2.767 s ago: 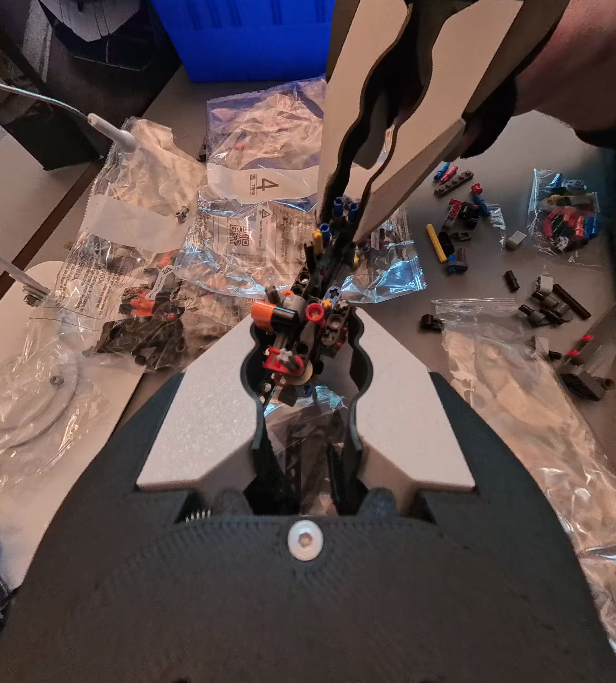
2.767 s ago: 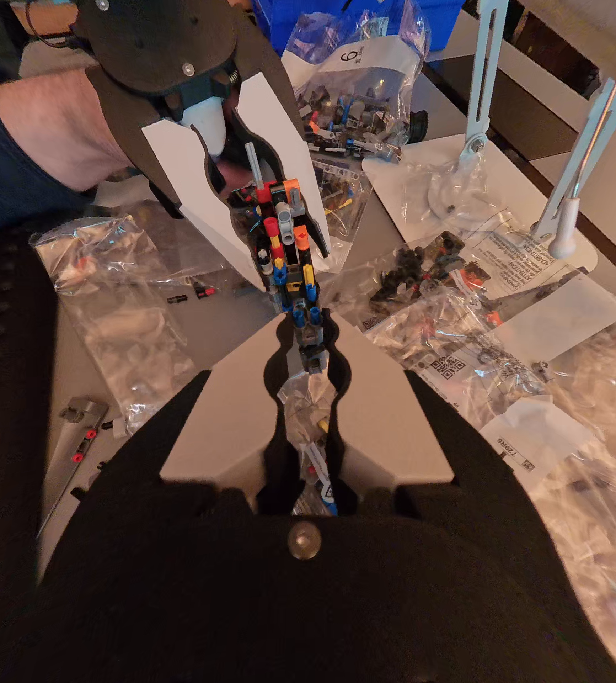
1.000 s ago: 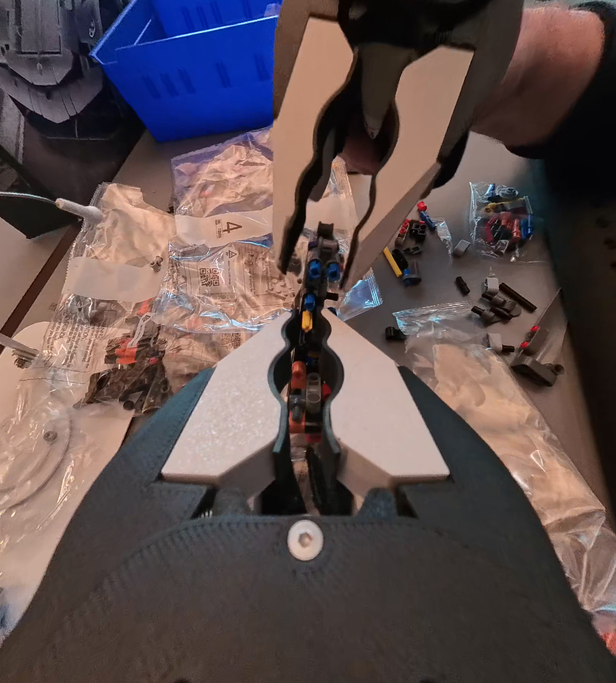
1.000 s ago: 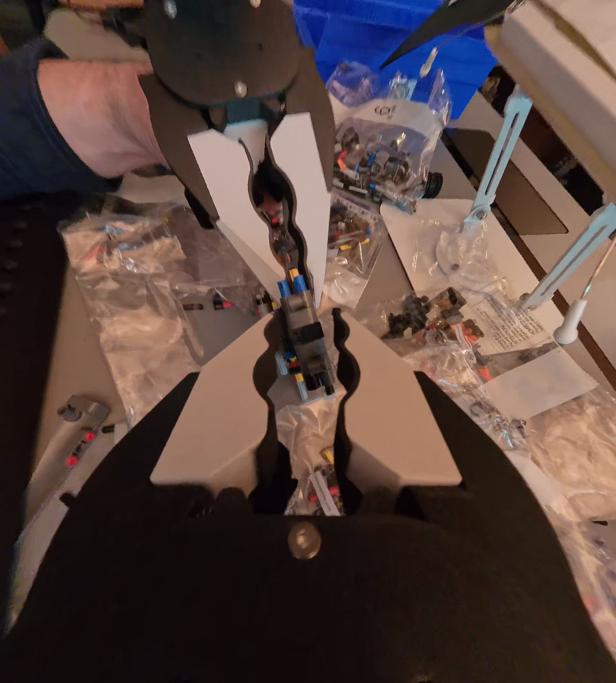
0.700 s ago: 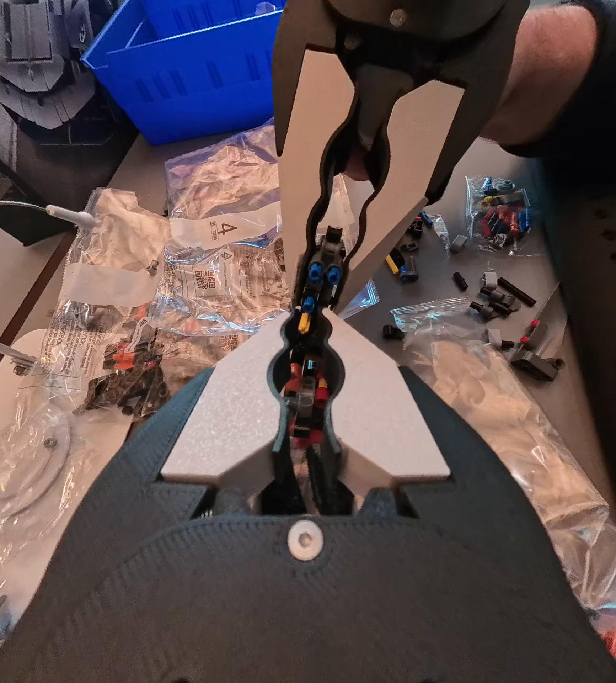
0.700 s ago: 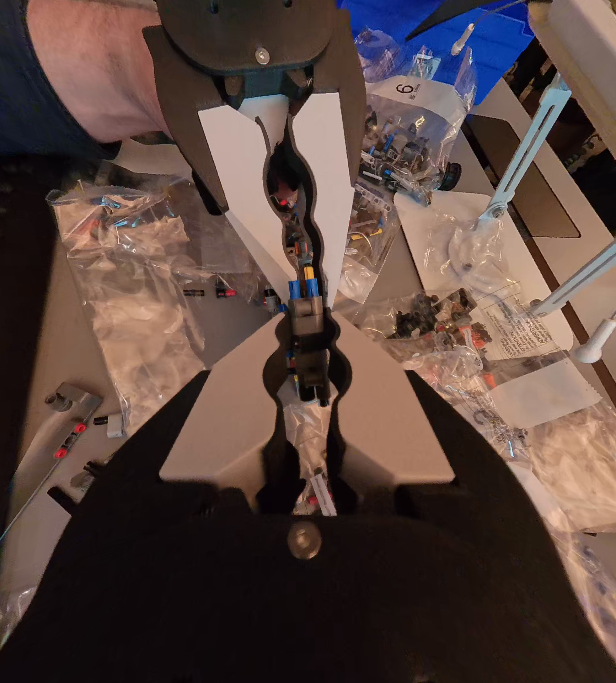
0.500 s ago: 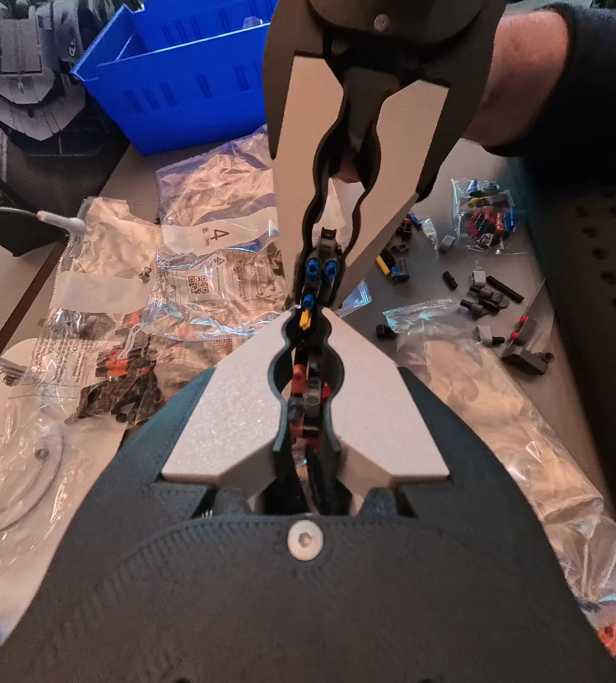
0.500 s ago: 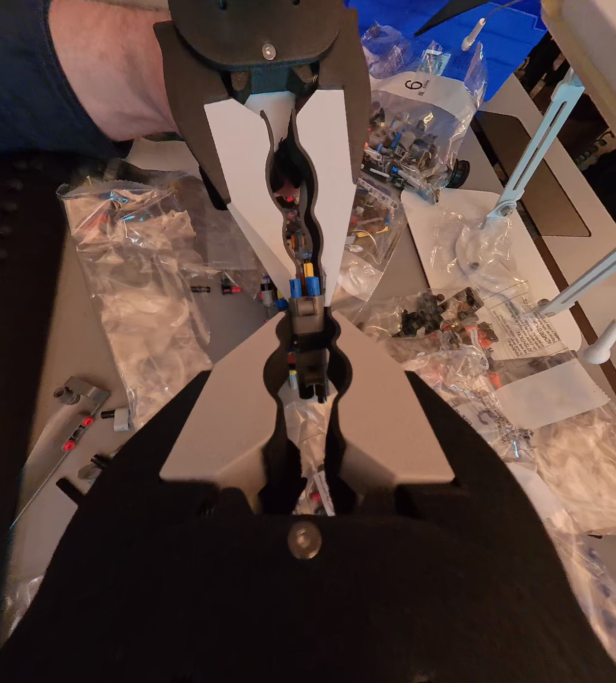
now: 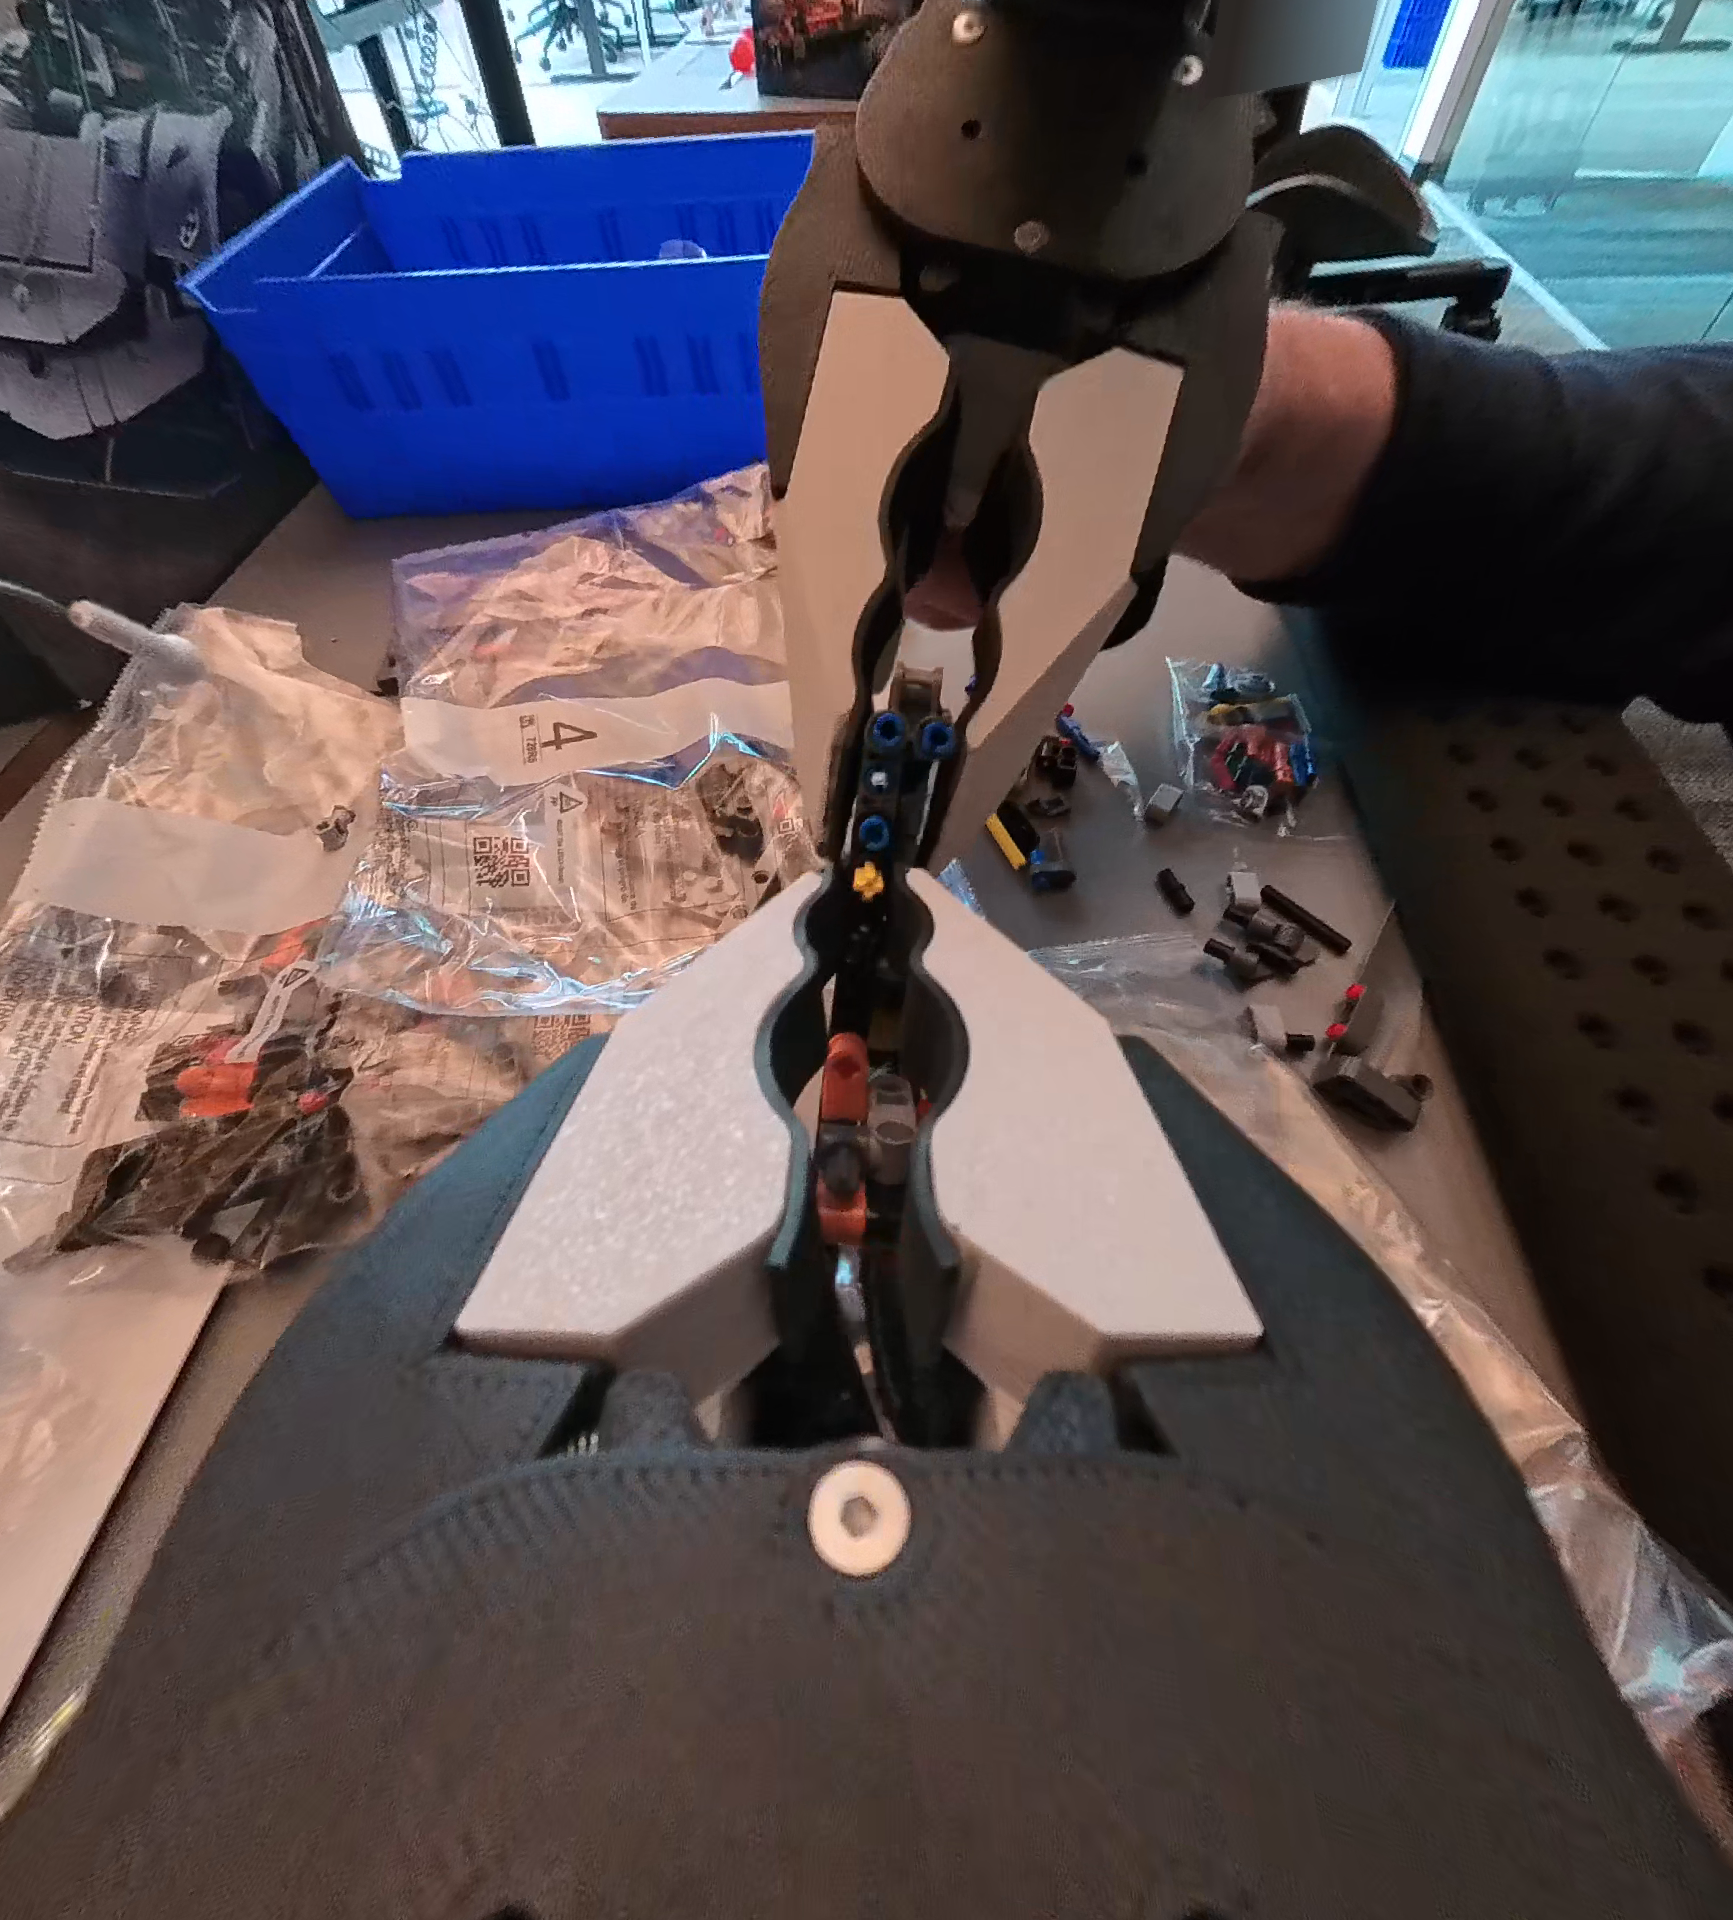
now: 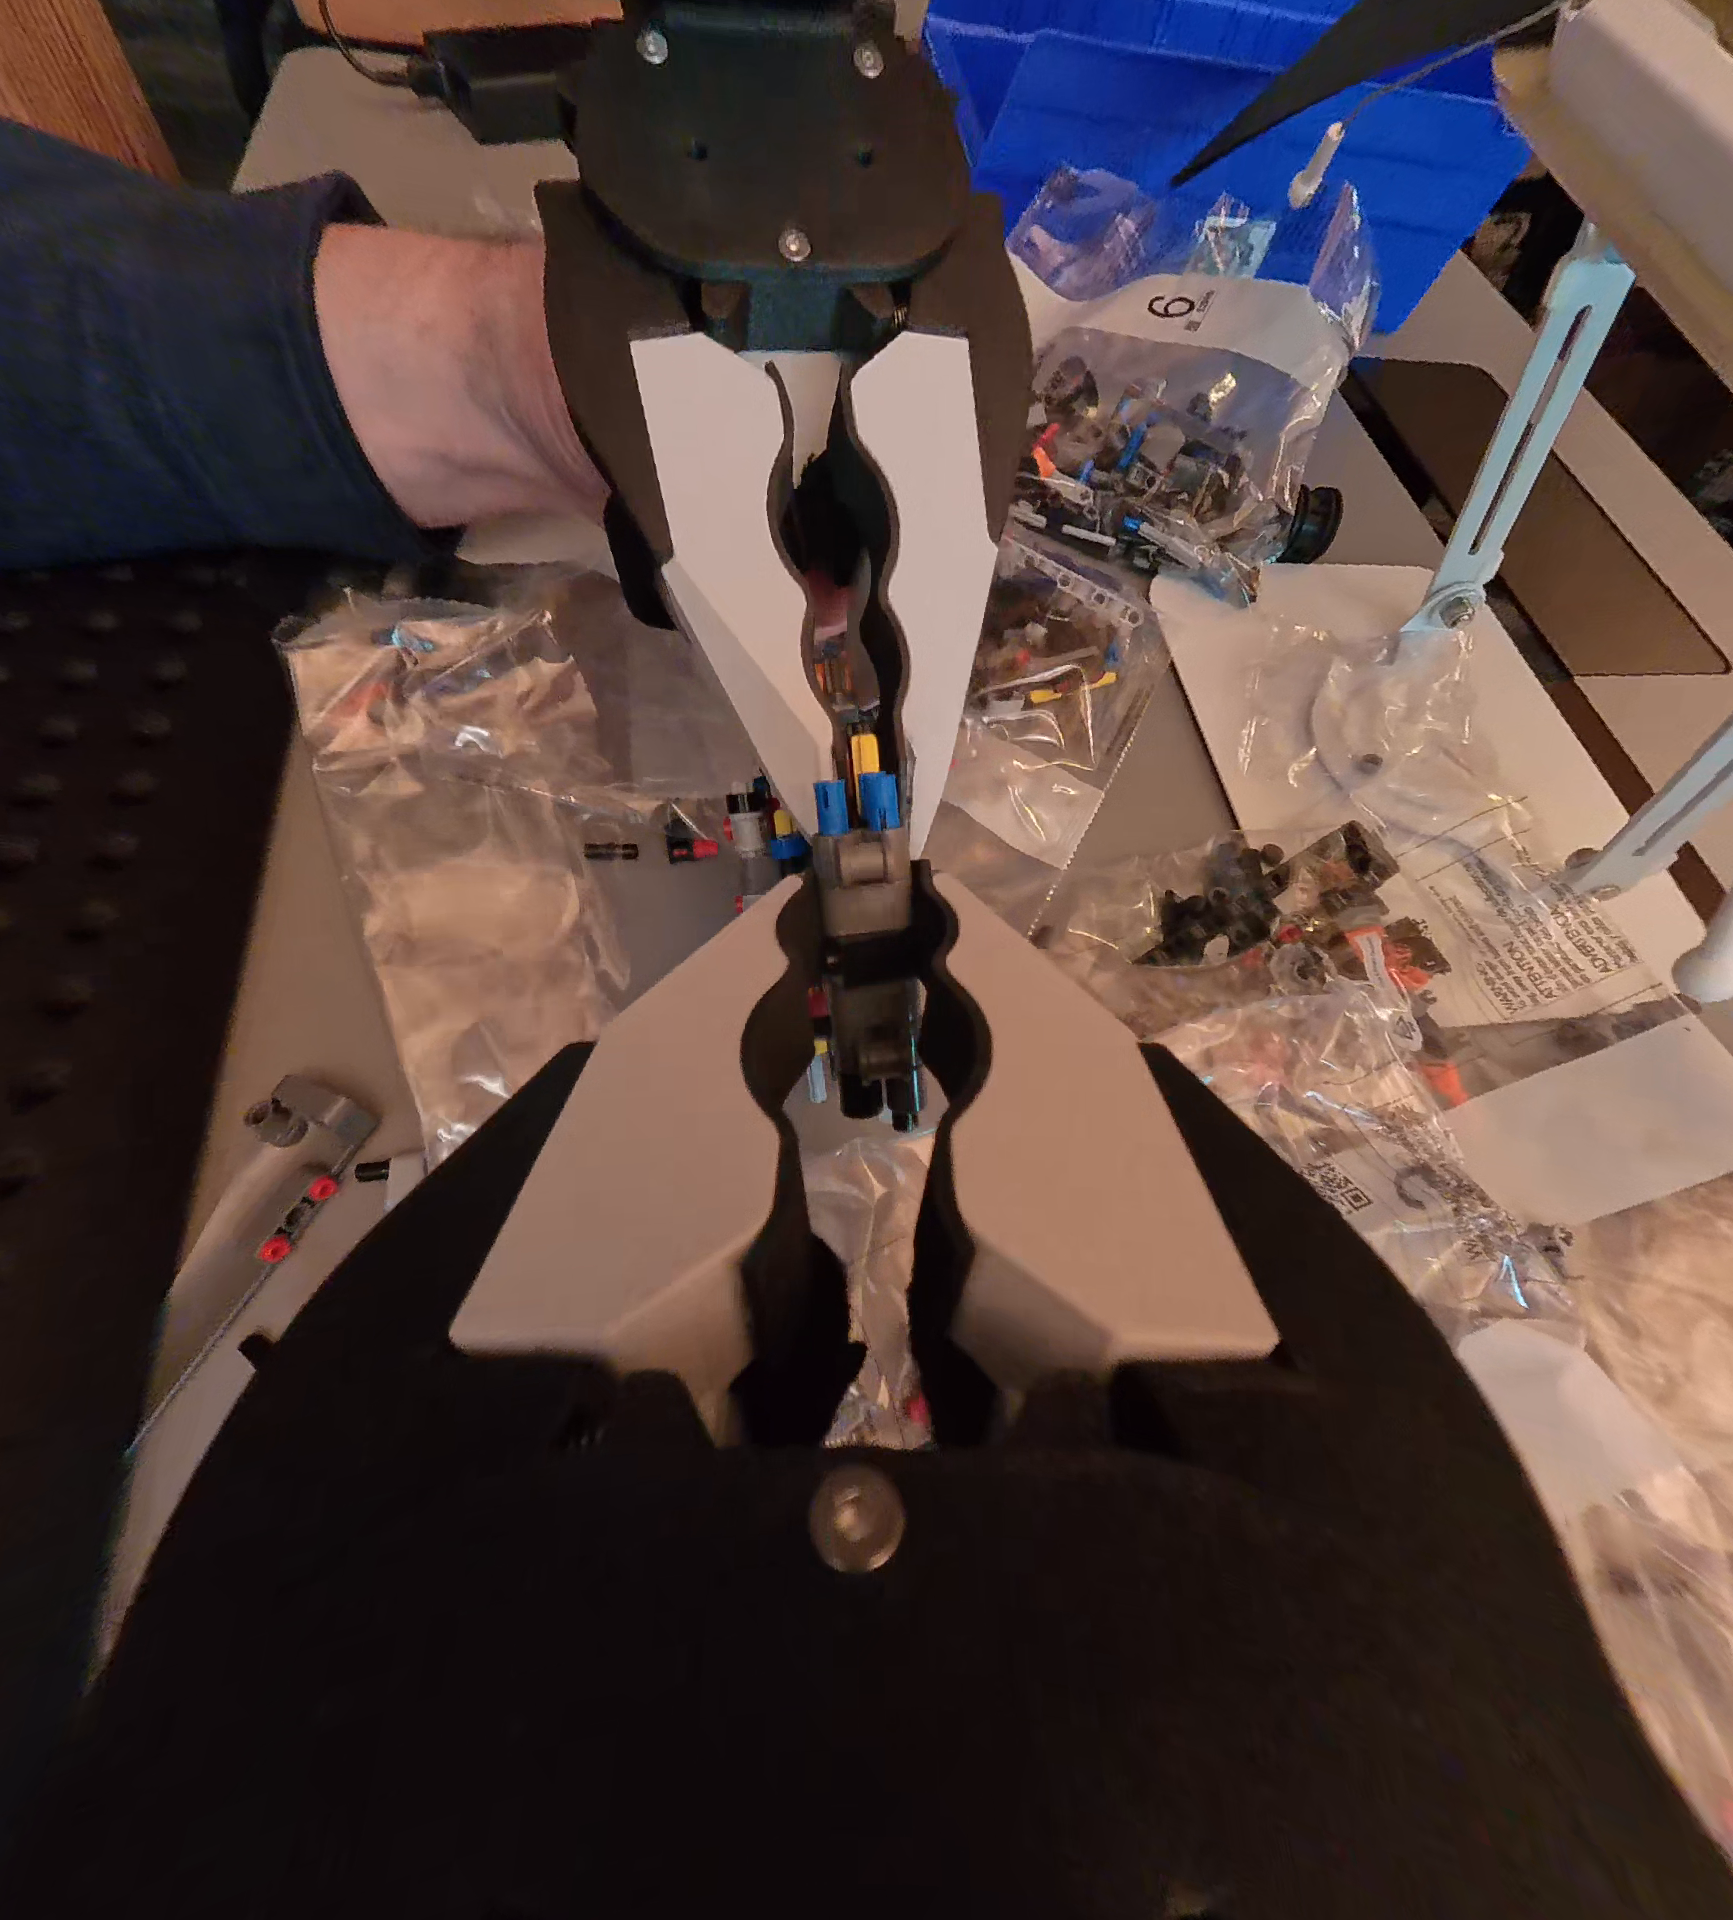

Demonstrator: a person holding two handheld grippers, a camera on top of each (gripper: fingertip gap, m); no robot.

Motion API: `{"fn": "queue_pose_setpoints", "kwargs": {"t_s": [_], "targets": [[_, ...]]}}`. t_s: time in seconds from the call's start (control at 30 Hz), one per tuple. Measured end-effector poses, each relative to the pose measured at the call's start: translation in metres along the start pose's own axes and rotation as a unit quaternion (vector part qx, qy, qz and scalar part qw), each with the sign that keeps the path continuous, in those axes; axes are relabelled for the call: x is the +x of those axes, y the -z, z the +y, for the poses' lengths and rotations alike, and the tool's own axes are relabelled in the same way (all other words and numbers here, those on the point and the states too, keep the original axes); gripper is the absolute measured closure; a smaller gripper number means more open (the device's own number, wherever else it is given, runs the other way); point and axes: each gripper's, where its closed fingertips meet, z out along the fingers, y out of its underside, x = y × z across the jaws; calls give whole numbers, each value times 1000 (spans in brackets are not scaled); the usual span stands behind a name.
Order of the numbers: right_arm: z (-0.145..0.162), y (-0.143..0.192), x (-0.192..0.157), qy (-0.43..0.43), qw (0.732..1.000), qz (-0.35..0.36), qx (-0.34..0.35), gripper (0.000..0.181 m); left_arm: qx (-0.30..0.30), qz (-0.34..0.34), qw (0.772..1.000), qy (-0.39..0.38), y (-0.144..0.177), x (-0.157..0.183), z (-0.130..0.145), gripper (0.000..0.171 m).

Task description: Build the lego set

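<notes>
The left gripper [image 9: 864, 883] has its jaws drawn narrow around the near end of the lego assembly [image 9: 867, 997], a slim black build with orange, yellow and blue pieces held in the air above the table [image 9: 1444, 1174]. Opposite it, tip to tip, the right gripper [image 10: 857, 883] clamps the far end of the same build, its jaws also narrow. Below lie clear plastic bags [image 9: 571, 769], several holding dark and coloured parts; one small bag [image 9: 1241, 748] at the right carries red, blue and yellow pieces. Loose pieces [image 9: 1257, 925] scatter beside it. Farther back stands one blue bin [image 9: 529, 343]; what it holds cannot be told. A sleeved forearm [image 9: 1527, 520] reaches in level from the right.
</notes>
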Motion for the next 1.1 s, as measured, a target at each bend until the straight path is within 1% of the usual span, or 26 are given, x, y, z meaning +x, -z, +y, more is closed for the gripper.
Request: {"fn": "queue_pose_setpoints", "kwargs": {"t_s": [0.2,0.27,0.37,0.47,0.6,0.73,0.93,1.07,1.1], "targets": [[-8,5,-1,-23,999,-21,40,168,26,12,999,15,2,2,-8,165],[-8,5,-1,-28,998,-25,42,168,26,15,999,17,2,3,-8,165],[-2,0,-2,-17,1000,-16,17,169,-4,7,1000,0,1,2,-1,165],[-3,0,-2,-7,1000,-7,8,168,-15,-1,1000,-18,3,3,-2,165],[5,-4,0,2,1000,5,-20,168,19,-2,999,-25,8,6,-16,161],[4,-6,-2,12,1000,9,-26,168,11,1,999,-35,7,11,-16,161],[3,-5,0,18,999,21,-30,168,4,-20,998,-54,7,8,-17,164],[2,-6,3,26,998,38,-37,169,8,-19,999,-44,10,8,-18,163],[2,-6,5,30,998,48,-40,168,7,-17,999,-38,10,8,-18,161]]}}
